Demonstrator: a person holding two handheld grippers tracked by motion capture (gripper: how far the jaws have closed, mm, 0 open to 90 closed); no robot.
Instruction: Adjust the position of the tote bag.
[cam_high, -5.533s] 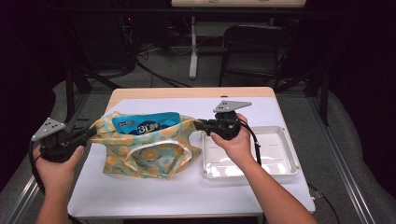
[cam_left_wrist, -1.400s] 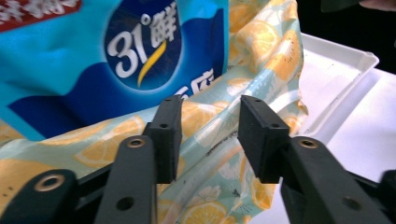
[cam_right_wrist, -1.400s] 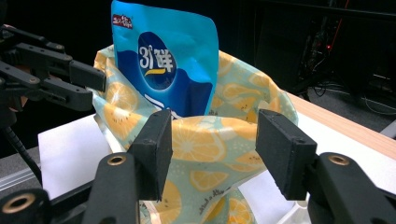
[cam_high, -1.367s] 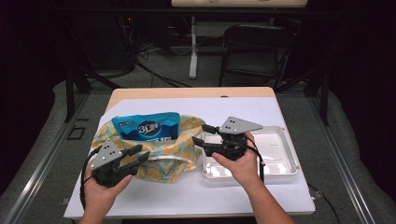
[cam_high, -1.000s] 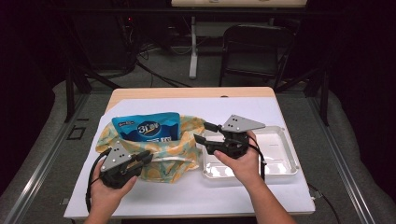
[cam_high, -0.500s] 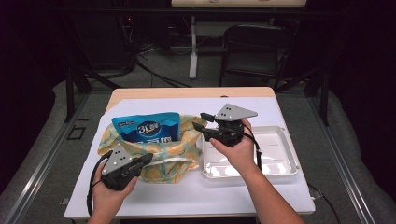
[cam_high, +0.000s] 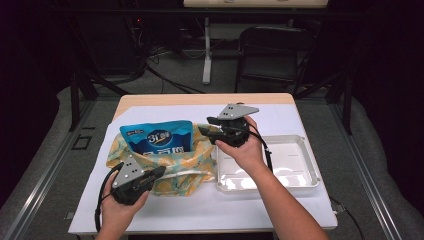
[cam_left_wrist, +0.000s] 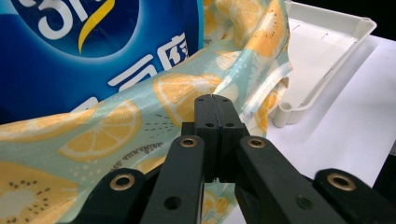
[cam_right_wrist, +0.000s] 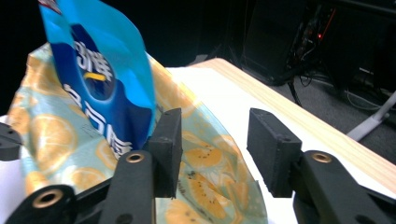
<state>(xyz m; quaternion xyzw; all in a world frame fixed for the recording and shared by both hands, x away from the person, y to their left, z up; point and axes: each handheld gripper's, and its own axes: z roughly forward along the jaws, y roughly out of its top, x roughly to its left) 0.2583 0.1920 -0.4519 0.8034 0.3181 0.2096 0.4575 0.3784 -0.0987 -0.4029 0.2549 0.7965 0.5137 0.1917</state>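
A fabric bag (cam_high: 192, 160) printed with lemon slices lies on the white table cover. A blue snack pouch (cam_high: 159, 141) stands in its mouth. My left gripper (cam_high: 161, 170) sits at the bag's near rim, and its jaws (cam_left_wrist: 212, 100) are shut on the cloth (cam_left_wrist: 140, 102). The pouch (cam_left_wrist: 70, 56) rises just behind. My right gripper (cam_high: 205, 125) hovers at the bag's far right rim. Its jaws (cam_right_wrist: 215, 126) have just been closing but stand apart, with cloth (cam_right_wrist: 205, 158) below the gap and the pouch (cam_right_wrist: 98, 79) beside one pad.
A shallow clear plastic tray (cam_high: 300, 150) lies right of the bag, under my right forearm; its corner (cam_left_wrist: 327, 42) is close to the cloth. The wooden table edge (cam_high: 200, 98) runs along the far side, with a chair (cam_high: 275, 55) and cables beyond.
My right gripper has moved away from the tray toward the bag's far right rim, and its jaws have narrowed. The left gripper has stayed at the near rim and has shut.
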